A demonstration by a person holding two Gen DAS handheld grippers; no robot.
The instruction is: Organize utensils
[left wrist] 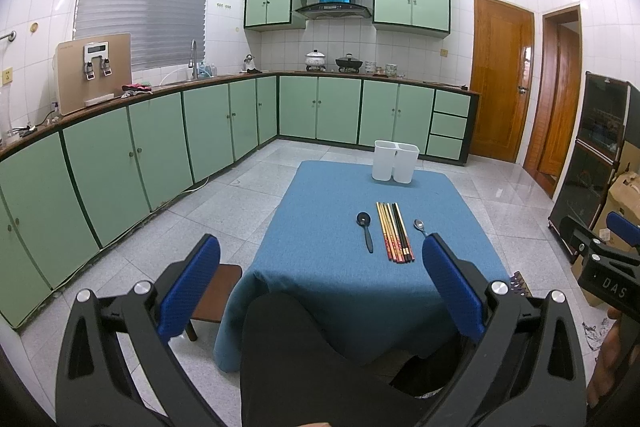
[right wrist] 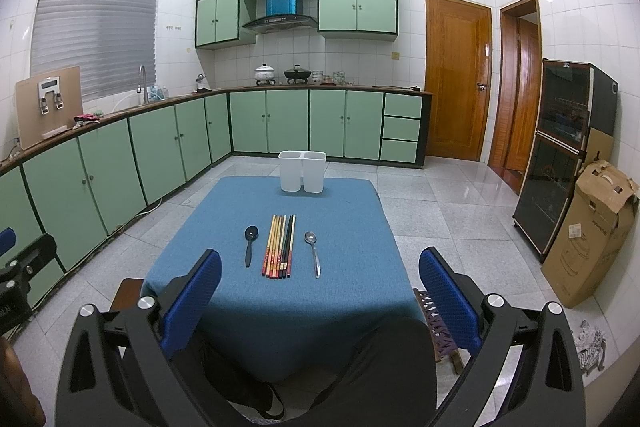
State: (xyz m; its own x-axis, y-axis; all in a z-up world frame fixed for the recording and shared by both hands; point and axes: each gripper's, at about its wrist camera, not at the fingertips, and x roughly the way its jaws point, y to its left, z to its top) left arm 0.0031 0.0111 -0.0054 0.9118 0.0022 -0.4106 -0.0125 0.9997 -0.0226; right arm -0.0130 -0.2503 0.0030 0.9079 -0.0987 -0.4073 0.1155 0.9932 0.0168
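A low table with a blue cloth (left wrist: 328, 259) (right wrist: 224, 223) holds a black spoon (left wrist: 366, 233) (right wrist: 250, 245), a row of several chopsticks (left wrist: 394, 231) (right wrist: 281, 245) and a metal spoon (left wrist: 420, 227) (right wrist: 313, 253). A white two-compartment holder (left wrist: 395, 161) (right wrist: 302, 171) stands at the table's far edge. My left gripper (left wrist: 320, 267) is open and empty, held before the table's near edge. My right gripper (right wrist: 320, 275) is open and empty, also short of the utensils; its body shows in the left wrist view (left wrist: 608, 259).
Green cabinets (left wrist: 160, 143) line the left and far walls. A wooden stool (left wrist: 218, 291) stands at the table's left corner. A black appliance cabinet (right wrist: 560, 155) and a cardboard box (right wrist: 592, 231) stand at the right. Dark-clothed knees (left wrist: 320, 359) are below the grippers.
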